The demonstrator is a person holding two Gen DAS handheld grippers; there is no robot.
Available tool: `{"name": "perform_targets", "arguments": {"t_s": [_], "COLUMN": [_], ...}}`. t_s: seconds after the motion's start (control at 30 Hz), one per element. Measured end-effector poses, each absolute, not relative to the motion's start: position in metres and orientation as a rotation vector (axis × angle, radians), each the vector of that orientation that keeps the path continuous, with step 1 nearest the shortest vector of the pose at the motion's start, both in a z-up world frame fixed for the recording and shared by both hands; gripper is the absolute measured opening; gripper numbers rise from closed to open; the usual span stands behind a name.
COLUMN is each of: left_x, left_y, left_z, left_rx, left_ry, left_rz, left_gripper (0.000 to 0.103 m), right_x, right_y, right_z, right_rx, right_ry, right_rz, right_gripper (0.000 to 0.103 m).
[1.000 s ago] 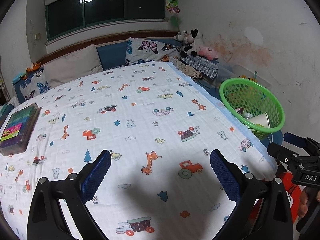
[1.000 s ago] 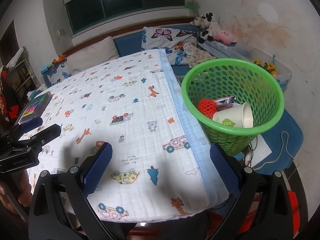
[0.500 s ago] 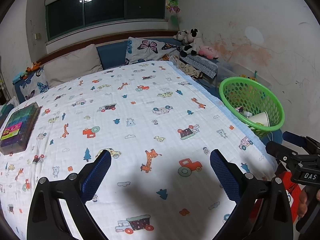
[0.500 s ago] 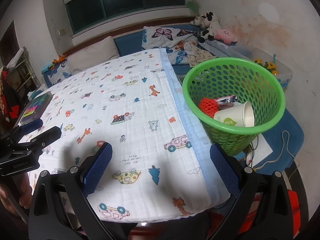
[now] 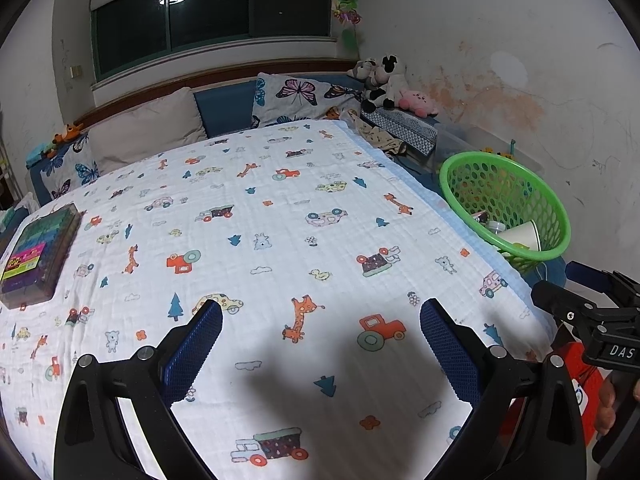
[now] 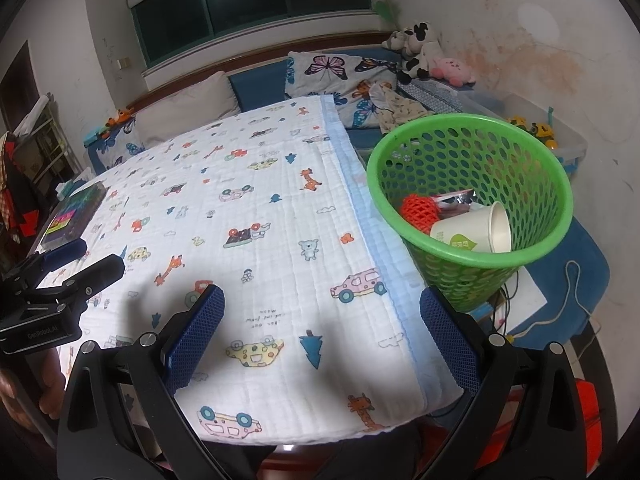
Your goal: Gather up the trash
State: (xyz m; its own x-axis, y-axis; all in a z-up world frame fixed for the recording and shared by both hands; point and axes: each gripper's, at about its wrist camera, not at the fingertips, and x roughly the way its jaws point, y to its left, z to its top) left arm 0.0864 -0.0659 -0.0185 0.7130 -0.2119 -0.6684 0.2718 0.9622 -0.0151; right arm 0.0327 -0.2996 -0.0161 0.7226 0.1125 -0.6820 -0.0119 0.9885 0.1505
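- Left tongs [image 5: 320, 344] and right tongs [image 6: 320, 328]: wide open, holding nothing.
- Green basket [image 6: 540, 256] with paper cup [image 6: 476, 230]: just right of right tongs, nearer than left.

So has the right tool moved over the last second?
Yes. In the right wrist view the green bin sits slightly further right and lower than before, so the right tool has swung a little left, away from the bin.

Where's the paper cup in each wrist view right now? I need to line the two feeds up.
Left wrist: the paper cup lies on its side at the right edge, low inside the green basket.
Right wrist: the paper cup is right of centre, in the green basket, beside an orange net.
Shared landmark: the butterfly pillow at the head of the bed.
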Motion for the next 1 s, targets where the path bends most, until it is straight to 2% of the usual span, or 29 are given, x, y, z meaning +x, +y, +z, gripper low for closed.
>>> {"name": "perform_targets", "arguments": {"t_s": [1.0], "left_x": [0.0860], "left_y": [-0.0652], "left_z": [-0.0210], "left_rx": [0.088], "left_ry": [0.731], "left_rz": [-0.269], "left_gripper": [0.096], "right_x": [0.0358], "right_y": [-0.2944], "right_z": [-0.0188], "right_rx": [0.134], "right_ry": [0.769], "right_rz": [0.084], "right_gripper": [0.097]}}
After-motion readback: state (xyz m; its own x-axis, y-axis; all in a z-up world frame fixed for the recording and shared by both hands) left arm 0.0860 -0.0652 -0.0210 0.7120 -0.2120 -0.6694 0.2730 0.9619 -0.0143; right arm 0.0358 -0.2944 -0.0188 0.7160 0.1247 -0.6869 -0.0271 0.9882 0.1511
